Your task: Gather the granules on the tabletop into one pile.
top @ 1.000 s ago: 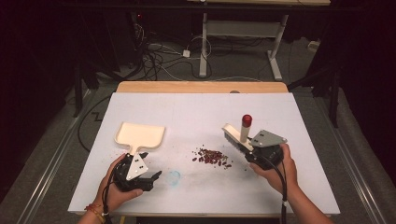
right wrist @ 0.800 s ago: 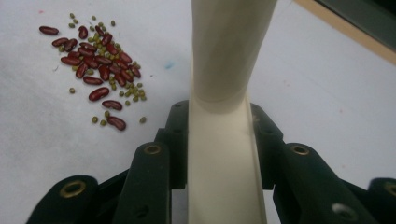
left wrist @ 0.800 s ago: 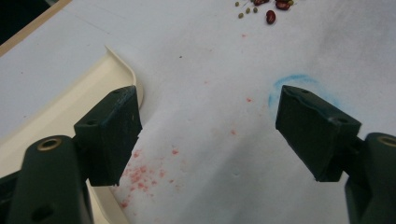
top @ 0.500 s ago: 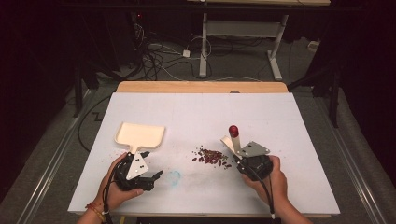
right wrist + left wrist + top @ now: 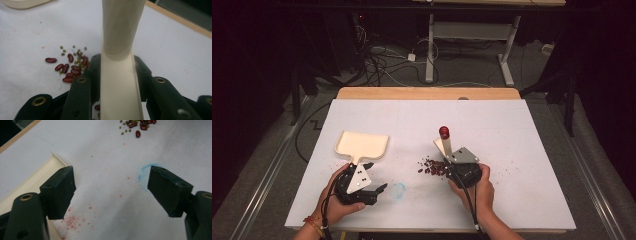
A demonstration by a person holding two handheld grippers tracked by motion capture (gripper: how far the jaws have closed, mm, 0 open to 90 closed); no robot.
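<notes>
**Brush over the bean pile, dustpan waiting at left**

While the small pile of dark red kidney beans and tiny green mung beans [image 5: 432, 167] lies loose on the white table sheet [image 5: 522, 150], near the middle and a bit toward the near edge, the cream plastic hand brush with a red cap on its handle end [image 5: 445, 142] stands just right of it. Right gripper [image 5: 117, 75] is clamped tight on the brush's cream stem, jaws hugging both sides, handle pointing up and away. Held low and close to the beans, likely so the working end can push the pile leftward. A few stray beans sit farther right on the sheet, too small to count.

Well apart to the left, the cream flat plastic dustpan [image 5: 362, 145] lies on the sheet, open mouth toward the far side, its handle toward the near side. Left gripper [image 5: 112, 192] sits just near of that handle, jaws spread wide with nothing between them, bare sheet below. Pan edge shows just beside its left pad. Probably parked there ready to take the handle once the beans are gathered.

A faint blue ring mark [image 5: 398, 189] and pink specks stain the sheet between the two hands. Wooden table edge [image 5: 427, 93] runs along the far side.
</notes>
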